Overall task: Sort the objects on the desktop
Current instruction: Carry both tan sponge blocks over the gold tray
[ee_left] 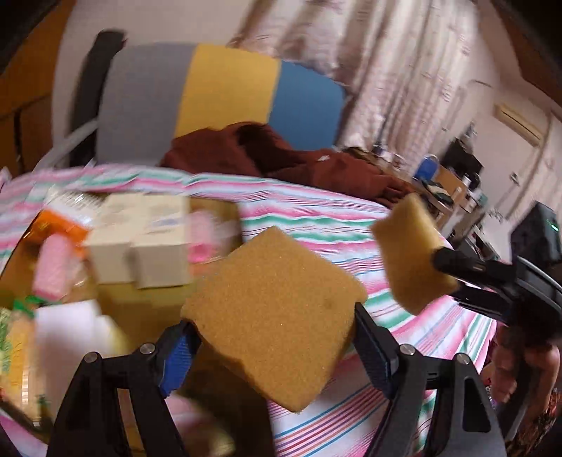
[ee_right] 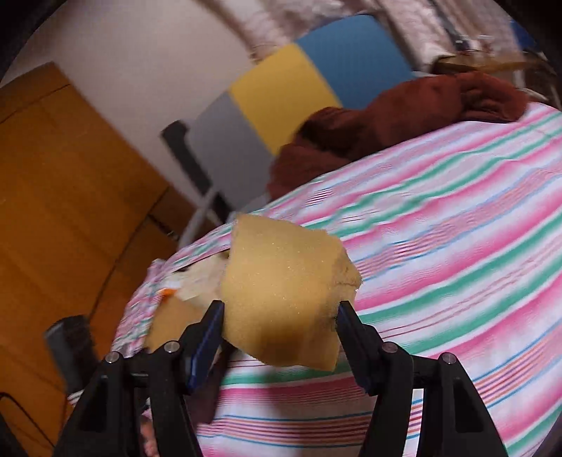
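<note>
Above the striped cloth [ee_left: 316,218], two sponges: left fingers [ee_left: 270,337] are clamping one sponge [ee_left: 274,316], right fingers [ee_right: 281,316] squeezing the other sponge [ee_right: 284,291]; only the left view is showing two white boxes [ee_left: 140,239].

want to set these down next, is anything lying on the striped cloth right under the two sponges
Nothing visible does. Both yellow foam sponges, one in the left gripper and one in the right gripper, hang over bare pink-and-green striped cloth. The blurred boxes and packets sit off to the left.

wall: white [ee_left: 147,24] | curtain: pale [ee_left: 404,70] | chair: grey-yellow-blue back [ee_left: 224,88] | cupboard: wooden [ee_right: 52,197] | tablecloth: striped [ee_right: 456,228]
</note>
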### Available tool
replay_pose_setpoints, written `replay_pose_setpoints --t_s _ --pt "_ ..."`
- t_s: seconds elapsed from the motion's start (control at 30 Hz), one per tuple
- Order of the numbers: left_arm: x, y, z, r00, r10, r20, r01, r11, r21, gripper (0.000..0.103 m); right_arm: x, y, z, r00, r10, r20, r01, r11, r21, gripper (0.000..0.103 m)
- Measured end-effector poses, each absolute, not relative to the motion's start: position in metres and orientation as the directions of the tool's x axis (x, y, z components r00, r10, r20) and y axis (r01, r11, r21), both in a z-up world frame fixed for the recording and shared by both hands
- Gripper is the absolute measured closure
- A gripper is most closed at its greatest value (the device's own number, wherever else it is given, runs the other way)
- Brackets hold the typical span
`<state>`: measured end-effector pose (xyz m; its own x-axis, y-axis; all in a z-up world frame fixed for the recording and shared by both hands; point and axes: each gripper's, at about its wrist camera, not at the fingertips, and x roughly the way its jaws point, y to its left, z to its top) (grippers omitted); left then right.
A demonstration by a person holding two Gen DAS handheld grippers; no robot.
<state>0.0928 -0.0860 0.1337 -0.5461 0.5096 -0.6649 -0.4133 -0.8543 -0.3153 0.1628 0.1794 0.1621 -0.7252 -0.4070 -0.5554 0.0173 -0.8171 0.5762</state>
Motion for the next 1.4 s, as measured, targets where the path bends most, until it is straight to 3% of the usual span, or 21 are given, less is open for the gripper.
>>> replay_pose_setpoints --t_s 0.17,0.4,0.73,0.97,1.17,1.27,1.4 --pt "0.063 -0.126 0.112 -0.446 0.481 -0.755 -0.341 -0.871 -0.353 0.02 0.152 0.119 0.174 -0.677 -0.484 -0.554 0.118 -0.815 0.568 0.038" --pt "0.052 -0.143 0.104 -0.48 0.453 -0.752 -0.32 -0.888 -0.33 0.019 0.125 0.044 0.159 -0.59 -0.527 -0.611 0.173 -0.822 0.542 0.038" --pt "0.049 -0.14 0.108 -0.524 0.446 -0.726 -0.282 -0.895 -0.346 0.016 0.102 0.047 0.158 -0.639 -0.458 -0.619 0.107 -0.849 0.518 0.038" --pt "0.029 -0.15 0.108 -0.479 0.502 -0.72 -0.153 -0.856 -0.494 0.013 0.112 0.061 0.165 -0.668 -0.457 -0.586 0.08 -0.828 0.555 0.038" --pt "0.029 -0.145 0.114 -0.403 0.55 -0.732 -0.166 -0.83 -0.532 0.01 0.125 0.065 0.167 -0.666 -0.469 -0.58 0.09 -0.823 0.561 0.038" --pt "0.032 -0.147 0.133 -0.488 0.496 -0.718 -0.194 -0.864 -0.465 0.0 0.129 0.071 0.168 -0.672 -0.469 -0.572 0.087 -0.818 0.569 0.038" --pt "0.033 -0.14 0.144 -0.534 0.4 -0.745 -0.239 -0.917 -0.321 0.0 0.132 0.075 0.169 -0.673 -0.47 -0.571 0.084 -0.815 0.573 0.038"
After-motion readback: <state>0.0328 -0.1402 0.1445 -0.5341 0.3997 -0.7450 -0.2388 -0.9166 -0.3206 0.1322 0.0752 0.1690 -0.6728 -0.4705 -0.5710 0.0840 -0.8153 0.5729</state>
